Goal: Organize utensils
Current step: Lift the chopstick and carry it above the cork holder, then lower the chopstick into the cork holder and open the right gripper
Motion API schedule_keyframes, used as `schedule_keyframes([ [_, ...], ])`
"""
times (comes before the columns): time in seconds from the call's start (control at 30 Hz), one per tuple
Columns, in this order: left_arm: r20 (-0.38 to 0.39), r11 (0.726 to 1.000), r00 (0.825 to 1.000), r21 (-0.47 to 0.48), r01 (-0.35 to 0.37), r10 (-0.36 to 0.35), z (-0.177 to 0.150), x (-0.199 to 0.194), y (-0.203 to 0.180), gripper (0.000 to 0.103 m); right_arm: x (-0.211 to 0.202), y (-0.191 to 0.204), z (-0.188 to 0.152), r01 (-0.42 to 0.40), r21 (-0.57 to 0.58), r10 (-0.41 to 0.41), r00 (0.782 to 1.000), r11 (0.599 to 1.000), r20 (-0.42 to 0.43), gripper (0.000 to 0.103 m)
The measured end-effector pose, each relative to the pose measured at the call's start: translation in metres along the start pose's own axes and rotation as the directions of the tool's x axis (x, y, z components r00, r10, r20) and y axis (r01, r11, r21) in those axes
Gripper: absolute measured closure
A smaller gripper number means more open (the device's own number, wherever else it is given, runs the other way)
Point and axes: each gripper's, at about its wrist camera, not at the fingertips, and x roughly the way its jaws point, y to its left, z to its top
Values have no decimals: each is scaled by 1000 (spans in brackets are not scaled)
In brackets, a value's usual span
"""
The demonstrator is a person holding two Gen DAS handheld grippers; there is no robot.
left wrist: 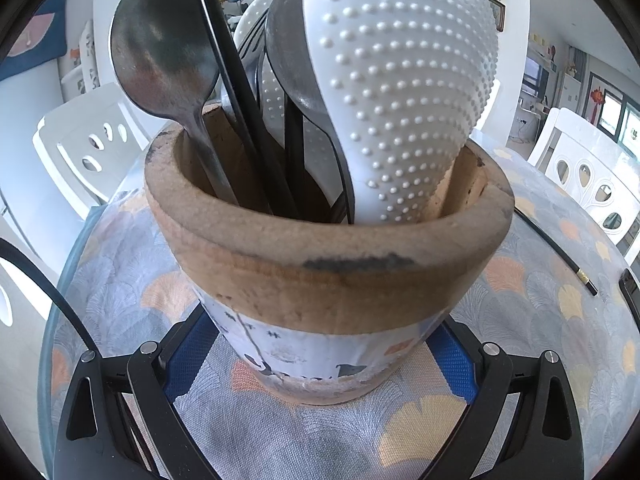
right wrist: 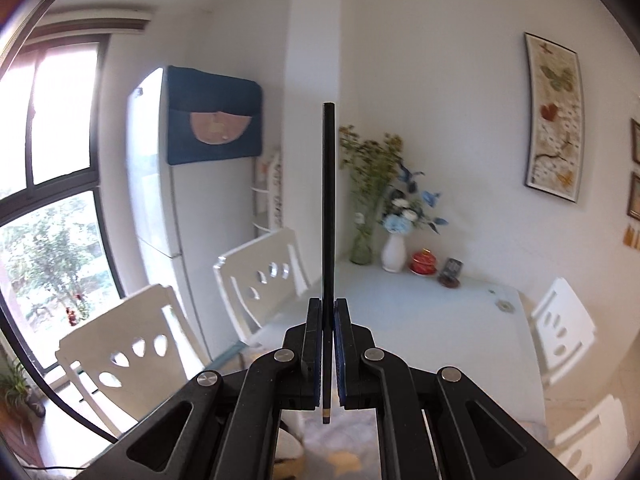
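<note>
Black chopstick (right wrist: 328, 208), one, clamped in right gripper (right wrist: 328, 344) jaws

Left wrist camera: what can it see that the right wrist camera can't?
Only the left wrist view shows the utensil holder with a metal spoon and a white dotted rice paddle in it, standing between the left gripper fingers.

Only the right wrist view shows the right gripper shut on a black chopstick, plus a fridge.

Both show white chairs and flowers.

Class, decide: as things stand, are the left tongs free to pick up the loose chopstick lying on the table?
Probably not: the left tongs straddle the utensil holder, and the chopstick lies off to its side.
</note>
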Motion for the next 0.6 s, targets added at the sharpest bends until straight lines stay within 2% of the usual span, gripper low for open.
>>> schedule_keyframes([
  [0.33, 4, 1000, 1000, -2, 3, -3, 1, -1, 3, 6, 20, 14, -3, -100, 50, 101, 995, 994, -19, 98],
  [0.6, 6, 1000, 1000, -3, 4, -4, 0, -4, 2, 6, 46, 19, -22, -150, 81, 156, 984, 985, -80, 98],
])
